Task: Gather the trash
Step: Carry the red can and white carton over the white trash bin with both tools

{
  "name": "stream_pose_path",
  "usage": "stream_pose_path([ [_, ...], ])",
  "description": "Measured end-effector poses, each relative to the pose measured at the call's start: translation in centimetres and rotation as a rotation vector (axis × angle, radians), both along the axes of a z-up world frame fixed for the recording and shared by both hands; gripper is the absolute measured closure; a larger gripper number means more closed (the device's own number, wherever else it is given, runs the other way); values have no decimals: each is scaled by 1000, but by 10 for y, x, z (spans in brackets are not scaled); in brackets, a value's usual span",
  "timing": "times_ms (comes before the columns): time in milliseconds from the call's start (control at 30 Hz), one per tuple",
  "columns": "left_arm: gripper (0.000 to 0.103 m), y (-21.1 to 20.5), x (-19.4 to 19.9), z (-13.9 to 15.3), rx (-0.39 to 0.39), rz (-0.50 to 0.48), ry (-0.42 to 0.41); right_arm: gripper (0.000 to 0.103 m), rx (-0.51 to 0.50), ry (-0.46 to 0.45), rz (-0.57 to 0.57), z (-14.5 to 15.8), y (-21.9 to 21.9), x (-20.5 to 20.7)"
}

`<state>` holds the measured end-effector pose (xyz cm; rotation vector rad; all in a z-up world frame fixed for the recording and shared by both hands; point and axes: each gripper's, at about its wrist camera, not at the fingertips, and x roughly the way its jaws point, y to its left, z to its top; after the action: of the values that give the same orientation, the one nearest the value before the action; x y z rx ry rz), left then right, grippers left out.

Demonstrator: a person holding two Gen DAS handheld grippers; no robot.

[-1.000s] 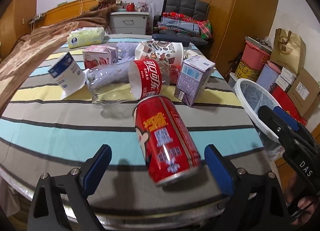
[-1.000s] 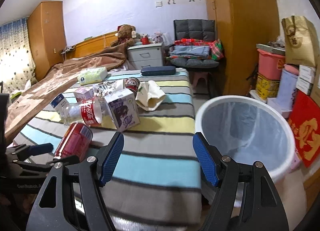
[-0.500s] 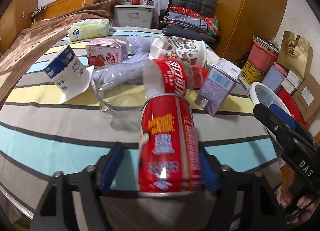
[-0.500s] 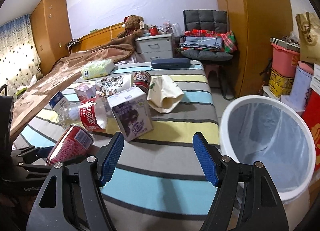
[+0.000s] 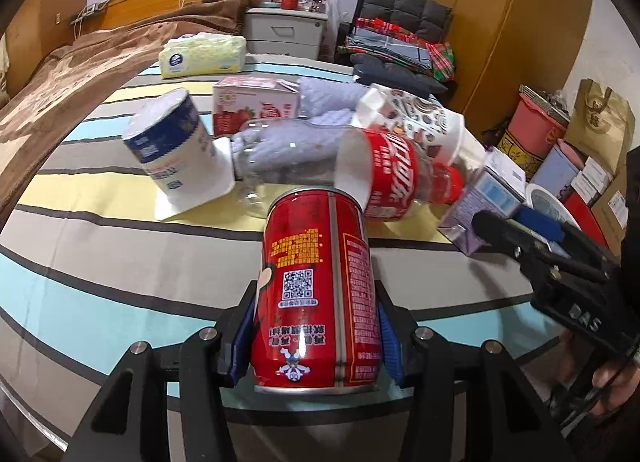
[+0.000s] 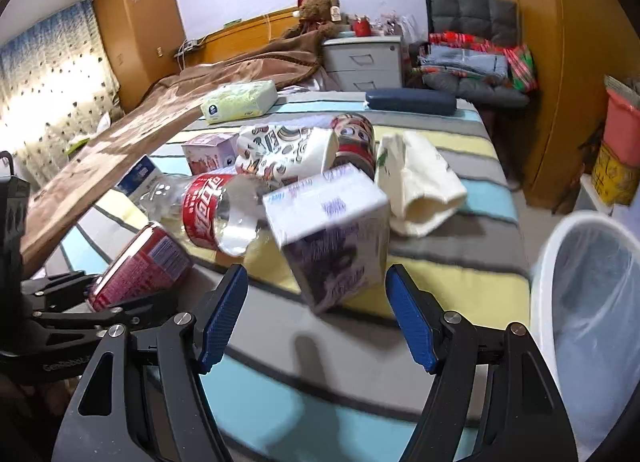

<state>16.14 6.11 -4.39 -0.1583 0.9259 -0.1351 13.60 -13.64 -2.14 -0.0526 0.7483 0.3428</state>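
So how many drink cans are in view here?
2. One red can is clamped in the left tool. A second can lies in the pile behind the patterned cup. More could be hidden under the clutter.

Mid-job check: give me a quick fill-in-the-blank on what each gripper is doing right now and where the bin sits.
The left gripper is shut on a red ____.
The right gripper is ____ and holds nothing.
Straight ahead of the right gripper stands a purple and white ____.
The white bin stands to the ____ of the bed.

Missing words: can; open; carton; right
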Motion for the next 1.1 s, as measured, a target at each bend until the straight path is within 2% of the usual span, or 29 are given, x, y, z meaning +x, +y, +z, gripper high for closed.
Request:
stream_pose_path([
  [233,51,9,10,-1,-9,2,9,30,35,65,35,1,-4,13],
  [400,50,9,16,-1,-7,-9,13,30,56,76,71,1,-4,19],
  [500,49,8,17,-2,1,-14,15,30,56,94,35,0,-8,25],
  [600,48,7,18,-2,5,-13,13,32,51,70,16,2,-9,21],
  [633,48,6,18,-2,7,-13,13,38,43,57,7,4,-8,17],
  [733,48,5,19,-3,9,-11,14,38,18,31,-28,6,-9,16],
  [1100,50,12,18,-2,-29,0,16,38,59,29,-62,5,-18,10],
])
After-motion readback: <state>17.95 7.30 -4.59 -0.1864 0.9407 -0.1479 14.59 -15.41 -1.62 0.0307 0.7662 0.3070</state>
